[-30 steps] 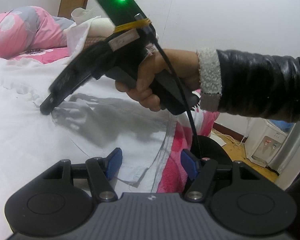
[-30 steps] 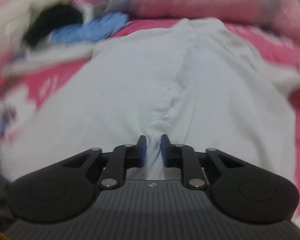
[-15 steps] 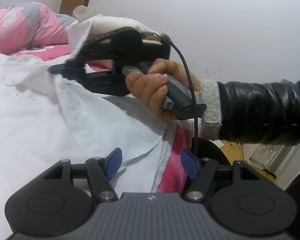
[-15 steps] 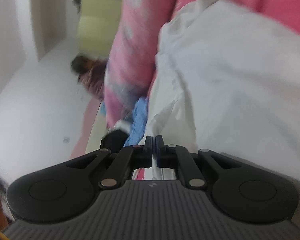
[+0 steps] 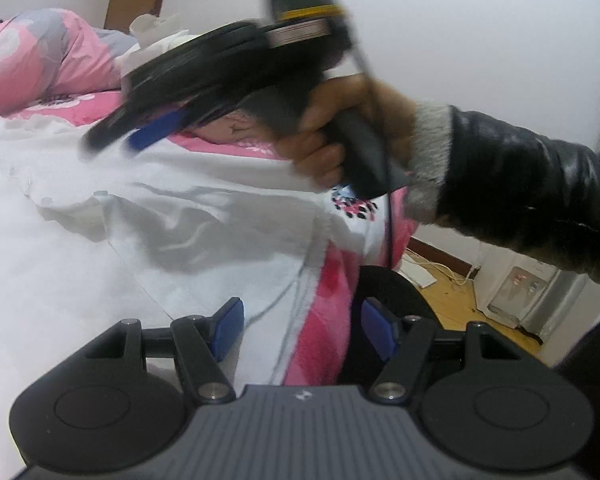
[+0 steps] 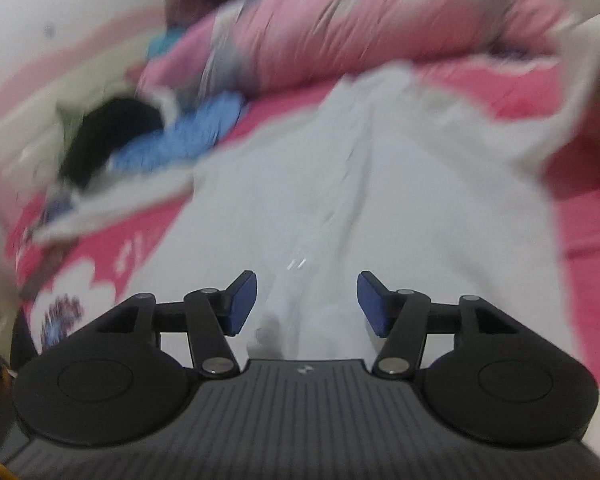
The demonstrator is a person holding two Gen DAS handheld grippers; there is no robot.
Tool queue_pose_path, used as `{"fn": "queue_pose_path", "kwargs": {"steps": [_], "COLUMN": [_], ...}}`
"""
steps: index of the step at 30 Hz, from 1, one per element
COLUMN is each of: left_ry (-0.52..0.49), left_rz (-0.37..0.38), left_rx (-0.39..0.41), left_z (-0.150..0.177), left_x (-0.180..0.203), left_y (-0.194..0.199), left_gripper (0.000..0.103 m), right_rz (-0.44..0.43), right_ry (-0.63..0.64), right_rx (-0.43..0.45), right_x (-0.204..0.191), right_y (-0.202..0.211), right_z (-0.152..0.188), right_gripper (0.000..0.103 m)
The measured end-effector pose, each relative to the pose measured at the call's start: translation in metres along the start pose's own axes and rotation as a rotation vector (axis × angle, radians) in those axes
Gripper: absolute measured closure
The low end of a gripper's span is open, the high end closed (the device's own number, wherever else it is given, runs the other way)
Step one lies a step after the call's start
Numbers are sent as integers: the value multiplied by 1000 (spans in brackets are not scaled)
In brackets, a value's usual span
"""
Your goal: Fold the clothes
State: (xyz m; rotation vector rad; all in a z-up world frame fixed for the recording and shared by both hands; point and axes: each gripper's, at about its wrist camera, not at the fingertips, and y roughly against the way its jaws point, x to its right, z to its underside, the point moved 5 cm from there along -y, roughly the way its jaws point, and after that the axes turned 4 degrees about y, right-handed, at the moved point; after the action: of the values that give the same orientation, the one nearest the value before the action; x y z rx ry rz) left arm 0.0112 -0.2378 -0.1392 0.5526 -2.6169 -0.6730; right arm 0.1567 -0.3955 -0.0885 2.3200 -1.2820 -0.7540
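Observation:
A white button shirt lies spread on a pink bed, its front flap folded over with buttons showing. In the right wrist view the shirt fills the middle, placket running away from me. My left gripper is open and empty above the shirt's hem at the bed edge. My right gripper is open and empty just above the shirt. In the left wrist view it appears blurred, held in a hand above the shirt.
A pink floral quilt lies rolled at the head of the bed; it also shows in the right wrist view. Blue and black clothes lie left of the shirt. The bed edge drops to a wooden floor with a white appliance.
My right gripper was shut on the shirt's front edge, lifted it across, and has now opened and let it go. The flap lies folded over. My left gripper stayed open and still.

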Motion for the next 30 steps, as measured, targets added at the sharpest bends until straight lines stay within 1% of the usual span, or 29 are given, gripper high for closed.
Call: {"fn": "queue_pose_path", "kwargs": {"steps": [1,3,5,8,10,12,14,17,18,19,22,24,25,26,28,30], "left_ry": [-12,-35,-53,-83,-104,-158,-229,-332,-342,-342,-339,-337,-336,-335,-334,-332], "left_rz": [-5,-24,-61,-128,-174,-214,-236,-282,-286,-284,-280,-277,-276,-274,-272,-269], "left_rx": [-1,0,10,6,2,-30,-76,-142,-151,-152,-155,-157,-158,-160,-162,-164], "left_z": [1,1,-1,-8,-13,-17,-17,-12,-12,-12,-12,-12,-12,-12,-12,-12], "left_x": [2,5,5,1,-2,-2,1,6,7,8,11,13,14,15,17,19], "left_y": [3,8,11,11,10,4,-4,-16,-18,-17,-16,-15,-14,-14,-13,-12], "left_gripper": [36,36,36,38,40,47,56,62,64,66,68,77,89,94,100,100], "right_rz": [25,96,156,217,224,213,197,169,161,153,132,121,120,123,133,143], "right_ry": [-19,-104,-216,-398,-494,-568,-609,-649,-657,-665,-675,-678,-677,-678,-683,-693], "right_rx": [42,115,169,217,242,270,296,317,322,327,338,344,346,347,350,355], "right_x": [4,18,36,68,82,91,94,98,98,99,102,104,105,106,109,114], "right_y": [16,50,89,127,143,154,158,158,158,158,156,156,156,155,154,154], "right_z": [-1,4,23,60,85,106,120,130,130,130,132,133,134,134,136,137], "right_gripper": [47,47,47,48,49,50,50,51,52,52,52,52,52,53,59,64]}}
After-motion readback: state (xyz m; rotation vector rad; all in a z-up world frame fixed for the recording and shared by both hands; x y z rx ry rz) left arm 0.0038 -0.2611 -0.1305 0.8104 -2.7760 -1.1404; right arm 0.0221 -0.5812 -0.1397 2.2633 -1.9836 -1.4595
